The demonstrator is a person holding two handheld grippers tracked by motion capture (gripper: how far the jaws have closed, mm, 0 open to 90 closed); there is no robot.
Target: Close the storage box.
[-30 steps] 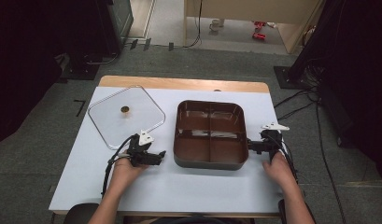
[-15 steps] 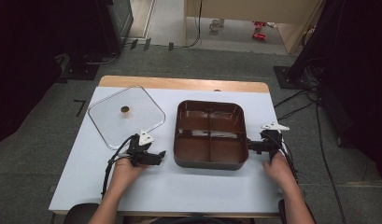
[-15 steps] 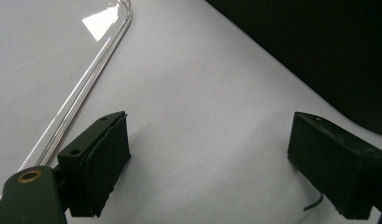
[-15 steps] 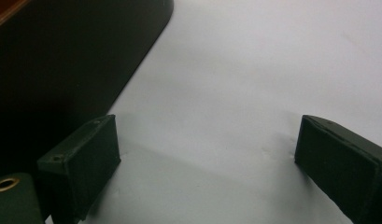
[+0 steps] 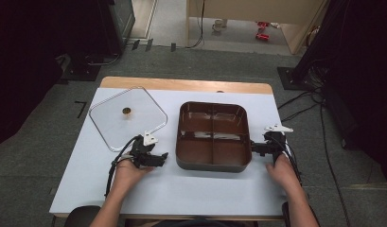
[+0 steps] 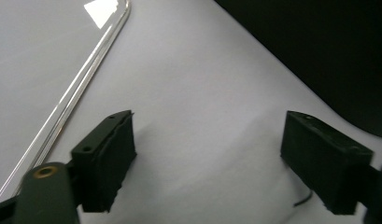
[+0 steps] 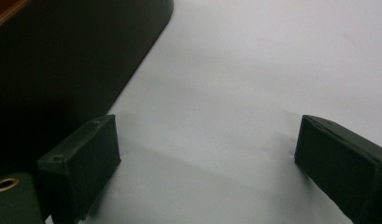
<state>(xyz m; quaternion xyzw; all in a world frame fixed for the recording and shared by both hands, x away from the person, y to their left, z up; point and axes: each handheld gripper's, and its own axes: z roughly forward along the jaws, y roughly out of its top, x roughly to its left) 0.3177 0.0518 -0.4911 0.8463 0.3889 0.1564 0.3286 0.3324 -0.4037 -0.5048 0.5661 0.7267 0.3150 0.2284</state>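
Brown divided tray mid-table, flanked by both grippers, neither gripping.

Set square on the white table, four compartments, long axis running left to right, near wall facing the person. Right gripper just beside the tray's right near corner, pointing in at it, jaws spread wide over bare tabletop, the dark wall alongside one jaw; touching or not, cannot tell. Left gripper a little short of the tray's left wall, also aimed inward, jaws just closing somewhat yet still well apart, nothing between them. So: tray lying inward of each hand, right one nearer. Clear glass lid with its small knob flat behind the left gripper, rim near. Open tabletop in front of the tray; less room behind, toward the wooden far edge.
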